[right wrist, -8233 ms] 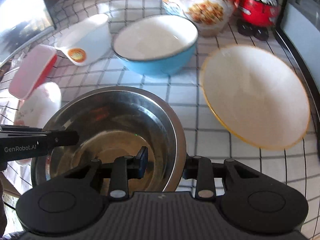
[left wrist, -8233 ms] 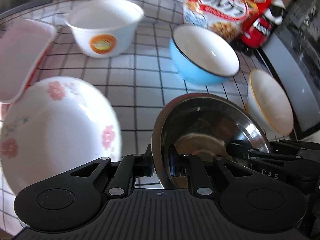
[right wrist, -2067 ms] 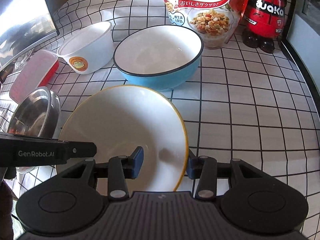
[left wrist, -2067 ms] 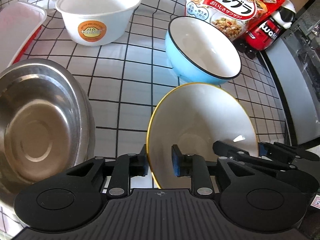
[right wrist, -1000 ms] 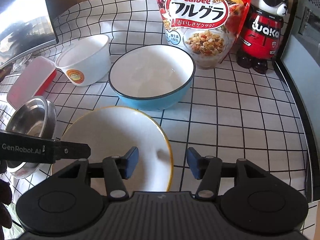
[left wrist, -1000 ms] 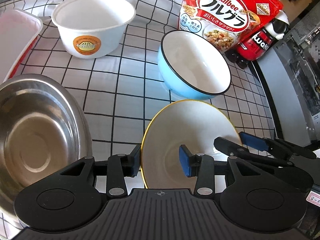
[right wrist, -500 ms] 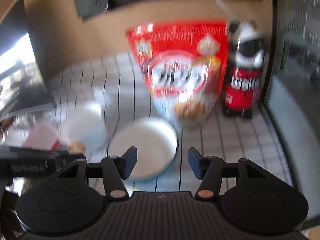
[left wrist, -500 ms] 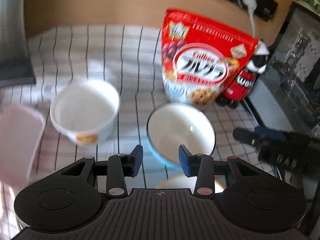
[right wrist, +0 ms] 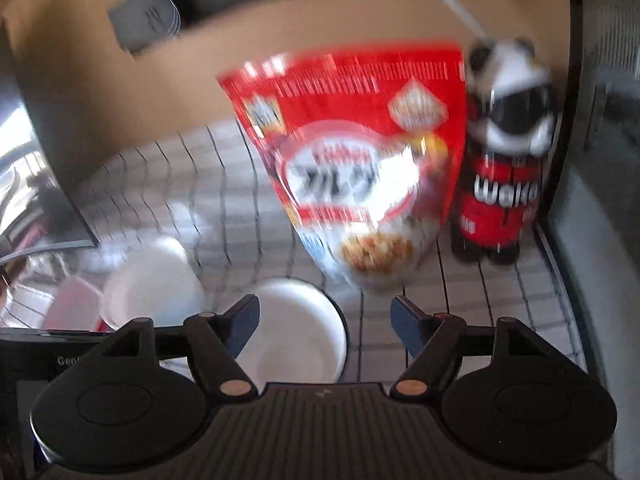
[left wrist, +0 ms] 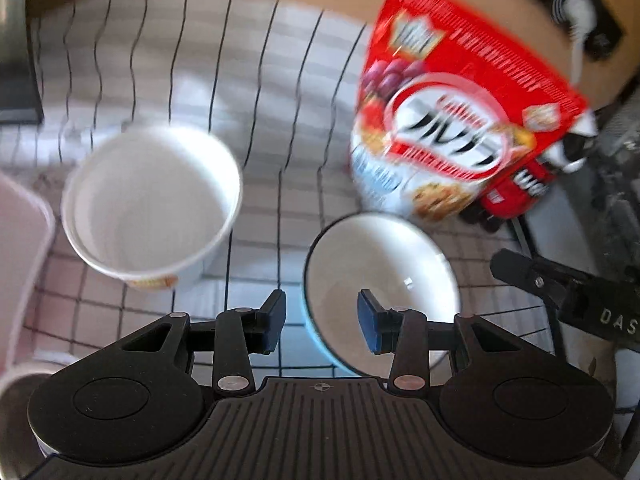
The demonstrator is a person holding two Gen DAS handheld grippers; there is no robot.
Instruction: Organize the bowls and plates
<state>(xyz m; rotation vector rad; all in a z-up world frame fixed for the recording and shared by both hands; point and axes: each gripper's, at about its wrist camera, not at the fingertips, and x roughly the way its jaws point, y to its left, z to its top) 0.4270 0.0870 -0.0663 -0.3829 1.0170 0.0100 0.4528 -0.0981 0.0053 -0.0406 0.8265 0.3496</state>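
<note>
Only the left wrist view showed the lidded box (left wrist: 16, 264) at the far left edge. Right of it stood the white cup (left wrist: 150, 208), mouth up, then the blue bowl (left wrist: 380, 284) at lower centre of the desk (left wrist: 260, 120), mouth up, with the left gripper (left wrist: 321, 316) spread and empty before it. Only the right wrist view showed the whole panda bottle (right wrist: 504, 168), upright beside the cereal bag (right wrist: 356, 160); the right gripper (right wrist: 325, 320) was spread, empty.

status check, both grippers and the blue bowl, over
Left gripper open, empty. Right gripper open, empty. Blue bowl upright on the table, ungripped. White cup bowl beside it; cereal bag behind.
</note>
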